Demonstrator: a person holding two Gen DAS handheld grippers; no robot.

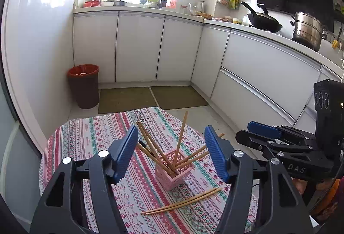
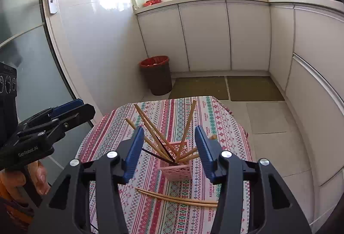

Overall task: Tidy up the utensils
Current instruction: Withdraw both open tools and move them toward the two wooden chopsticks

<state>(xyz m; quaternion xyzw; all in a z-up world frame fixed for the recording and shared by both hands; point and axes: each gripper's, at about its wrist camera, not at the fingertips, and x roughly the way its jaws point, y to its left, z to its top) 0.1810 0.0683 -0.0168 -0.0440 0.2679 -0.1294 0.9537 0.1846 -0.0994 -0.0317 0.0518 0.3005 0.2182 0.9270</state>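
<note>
Chopsticks [image 1: 182, 204], two of them, lie loose near the table's [image 2: 103, 126] front edge, just before the pink holder [image 1: 174, 173] (already bristling with leaning sticks), and with the left gripper [image 1: 172, 156] and right gripper [image 2: 169, 150] both wide and empty, a careless reach could tip that light holder.

A: Where is the left wrist camera sitting?
B: Behind the left claw [image 1: 172, 152], looking down over the tabletop [image 1: 90, 137], close to the pink holder [image 1: 174, 171].
A: And the right?
B: Behind the right claw [image 2: 169, 151], probably just beside it, sharing that holder [image 2: 177, 167] and the cabinets.
</note>
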